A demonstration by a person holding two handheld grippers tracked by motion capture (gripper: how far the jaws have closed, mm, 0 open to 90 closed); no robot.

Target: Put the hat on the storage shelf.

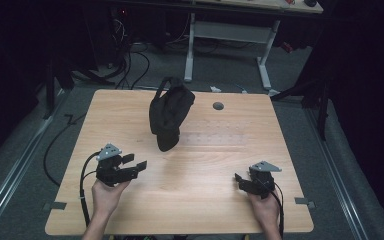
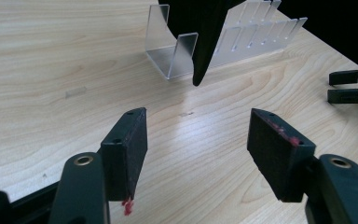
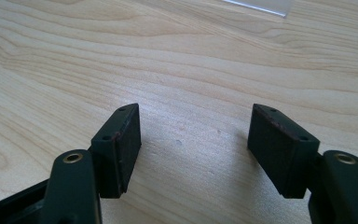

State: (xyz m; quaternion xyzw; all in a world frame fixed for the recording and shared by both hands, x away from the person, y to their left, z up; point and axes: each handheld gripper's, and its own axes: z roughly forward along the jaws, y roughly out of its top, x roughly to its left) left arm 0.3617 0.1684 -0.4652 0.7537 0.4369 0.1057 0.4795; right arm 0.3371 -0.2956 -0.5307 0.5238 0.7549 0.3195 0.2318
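Grippers rest low on the table (image 1: 220,165), jaws spread and empty: left gripper (image 1: 134,163) at seven o'clock, right gripper (image 1: 240,181) at five. A black bag (image 1: 168,112) sits on a clear stand (image 2: 175,53) past centre, near twelve, its long axis running toward the person. It lies at one o'clock from the left gripper, the nearer one.

black grippers (image 1: 134,165), grey plates, black cables

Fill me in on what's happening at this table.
A person holds a gripper in each hand near the table's front edge. The left gripper and right gripper are both open and empty. A black bag sits untouched on a clear stand in the middle.
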